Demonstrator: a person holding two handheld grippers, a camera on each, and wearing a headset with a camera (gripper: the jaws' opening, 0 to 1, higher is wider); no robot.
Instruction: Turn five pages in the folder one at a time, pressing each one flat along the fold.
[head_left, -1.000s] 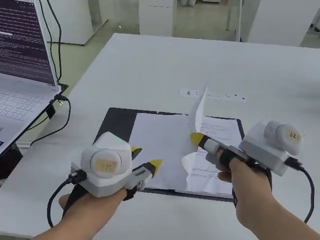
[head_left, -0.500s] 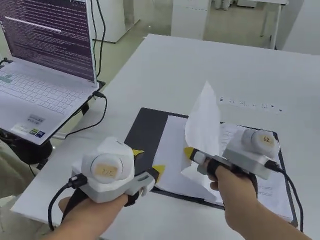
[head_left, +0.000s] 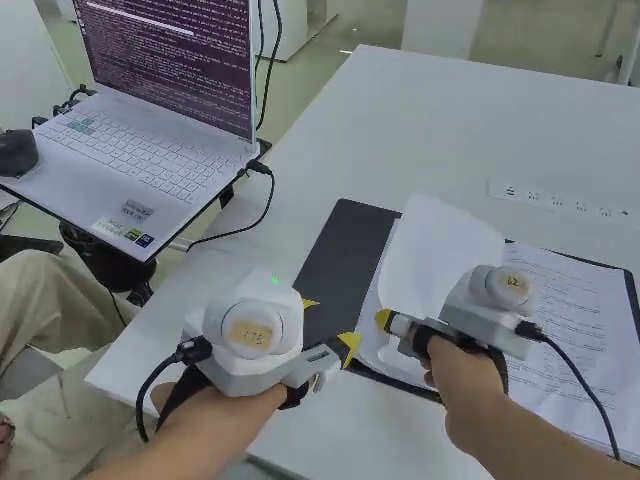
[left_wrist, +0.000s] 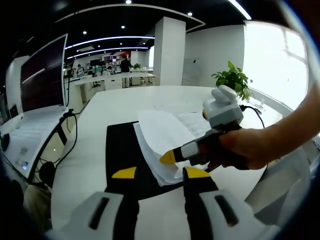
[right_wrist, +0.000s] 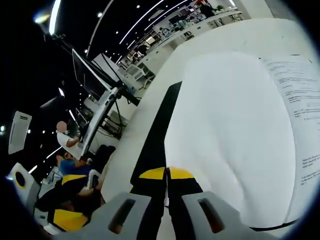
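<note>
Left gripper (head_left: 330, 325) sits at the folder's near-left corner, above the table's near edge, with its jaws well apart and nothing between them. Right gripper (head_left: 384, 321) is just to its right, over the folder's near edge, jaws closed together on the lower edge of the lifted page (head_left: 440, 250). A black cable (head_left: 236, 226) crosses the tabletop left of the folder and runs to the laptop (head_left: 140, 150), which is open with its screen lit, well left of the folder and past the table's left edge. A socket strip (head_left: 560, 200) lies beyond the folder's far edge. Folder (head_left: 335, 265): black, open flat, close to the near edge of the table (head_left: 420, 110). Its left cover is bare along the outer margin, with white sheets lying inward of that. The lifted page is blank on the visible side, bowed, and leans leftward over the fold. A printed page (head_left: 580, 310) lies flat on the folder's right half. White tabletop runs on well beyond the folder's far edge, and left of the folder as far as the cable.
</note>
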